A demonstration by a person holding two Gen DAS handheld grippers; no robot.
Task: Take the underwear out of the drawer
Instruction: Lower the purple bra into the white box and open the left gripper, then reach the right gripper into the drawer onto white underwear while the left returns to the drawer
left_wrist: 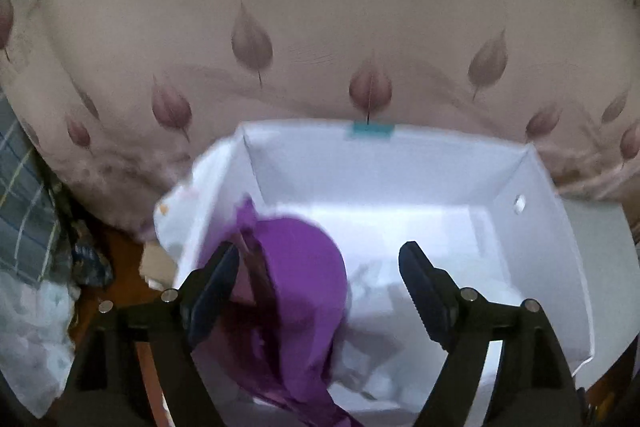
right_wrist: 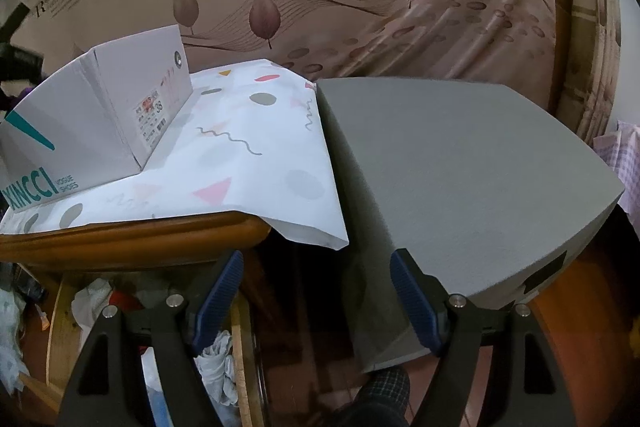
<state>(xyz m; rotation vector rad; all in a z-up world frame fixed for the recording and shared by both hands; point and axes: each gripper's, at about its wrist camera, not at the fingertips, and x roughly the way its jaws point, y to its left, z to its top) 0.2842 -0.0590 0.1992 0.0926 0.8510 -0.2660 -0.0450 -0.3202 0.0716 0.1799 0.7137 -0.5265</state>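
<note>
Two grippers are in play, and only the left one is near the work. Farthest left in the left wrist view, a checked cloth (left_wrist: 24, 211) lies off the table edge; next comes the left gripper (left_wrist: 320, 283), its fingers spread wide and clamping nothing. A purple, soft fabric undergarment (left_wrist: 296, 279) lies heaped between them, nearer the left finger (left_wrist: 216, 279) and perhaps brushing it, though blur makes contact hard to judge. It sits at the left end of the white cardboard shoebox serving as the drawer (left_wrist: 552, 227), draped partly over the near wall. It looks light and limp, so it should bunch and sag when lifted; pinching a thick fold at the crown of the mound, rather than a loose strap or edge, would likely hold best. From the right wrist view the same box (right_wrist: 100, 115) stands on a patterned white paper sheet (right_wrist: 256, 155), with a grey foam block (right_wrist: 460, 187) to its right. The right gripper (right_wrist: 316, 299) hangs open and empty, well apart from the box.
</note>
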